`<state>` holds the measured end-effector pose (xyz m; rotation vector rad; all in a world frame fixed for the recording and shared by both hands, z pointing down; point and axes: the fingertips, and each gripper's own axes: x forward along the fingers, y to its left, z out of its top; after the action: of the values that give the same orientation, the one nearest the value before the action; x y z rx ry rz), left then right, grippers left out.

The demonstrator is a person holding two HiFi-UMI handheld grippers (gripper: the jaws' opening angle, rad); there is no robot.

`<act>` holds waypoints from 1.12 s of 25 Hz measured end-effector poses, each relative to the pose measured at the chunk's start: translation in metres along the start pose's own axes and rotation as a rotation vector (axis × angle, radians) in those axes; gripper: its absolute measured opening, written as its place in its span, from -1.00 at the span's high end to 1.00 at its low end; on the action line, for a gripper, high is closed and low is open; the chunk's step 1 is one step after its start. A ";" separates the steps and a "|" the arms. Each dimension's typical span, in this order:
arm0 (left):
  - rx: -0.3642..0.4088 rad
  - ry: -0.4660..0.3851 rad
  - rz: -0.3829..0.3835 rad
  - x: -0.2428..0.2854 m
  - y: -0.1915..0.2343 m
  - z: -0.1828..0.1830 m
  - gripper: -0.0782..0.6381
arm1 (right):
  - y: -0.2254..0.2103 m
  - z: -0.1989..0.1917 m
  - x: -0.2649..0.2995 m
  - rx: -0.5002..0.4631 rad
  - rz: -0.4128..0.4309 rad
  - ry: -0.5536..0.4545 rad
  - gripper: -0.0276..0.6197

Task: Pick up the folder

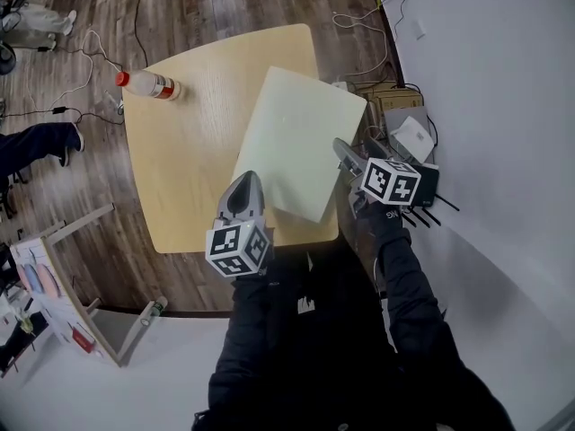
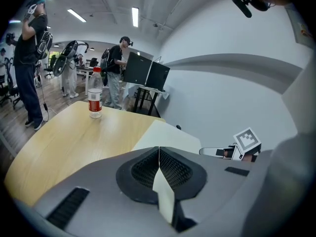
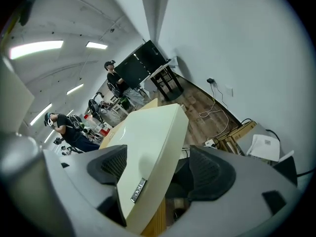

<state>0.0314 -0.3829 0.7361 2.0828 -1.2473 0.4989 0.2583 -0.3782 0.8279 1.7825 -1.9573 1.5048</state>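
A pale folder (image 1: 301, 137) lay flat on the wooden desk (image 1: 180, 178), turned at an angle, with its near right corner hanging past the desk's edge. A bottle (image 1: 151, 84) with a red cap stood well apart from it, near the far left corner.

The left gripper (image 2: 159, 152) sat at the folder's near left corner. Its jaws met at the tips. Behind the tips a pale sliver of the folder's colour showed in the slit, but I could not tell whether that was the folder pinched or only seen below.

The right gripper (image 3: 160, 164) was at the near right corner, pointing down at a slant. Its jaws stood wide apart with the folder's corner between them, and neither pad pressed on it. A small metal tag (image 3: 138, 189) showed on the folder's edge there, and the desk's wooden edge showed just beneath.

Cables (image 1: 373, 16) and a flat white box (image 1: 413, 137) lay on the floor to the right of the desk. People stood in the background of the left gripper view.
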 end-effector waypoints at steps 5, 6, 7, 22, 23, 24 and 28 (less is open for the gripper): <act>-0.007 0.013 0.008 0.010 0.004 -0.007 0.69 | -0.006 -0.006 0.016 0.088 0.061 0.020 -0.35; -0.008 0.014 0.010 0.012 0.005 -0.007 0.69 | -0.006 -0.007 0.019 0.104 0.077 0.023 -0.37; -0.008 0.016 0.011 0.014 0.006 -0.008 0.69 | -0.006 -0.006 0.022 0.118 0.090 0.027 -0.39; -0.004 0.035 0.024 0.027 0.017 -0.012 0.69 | 0.010 -0.014 0.055 0.283 0.412 0.076 -0.38; -0.006 0.035 0.027 0.027 0.018 -0.011 0.69 | 0.011 -0.013 0.055 0.279 0.424 0.075 -0.33; -0.008 0.034 0.030 0.027 0.019 -0.011 0.69 | 0.012 -0.012 0.053 0.279 0.434 0.072 -0.30; -0.008 0.030 0.030 0.027 0.019 -0.007 0.69 | 0.012 -0.007 0.045 0.302 0.456 0.057 -0.17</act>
<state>0.0274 -0.4015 0.7640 2.0451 -1.2625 0.5362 0.2311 -0.4066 0.8534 1.4162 -2.3217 2.0585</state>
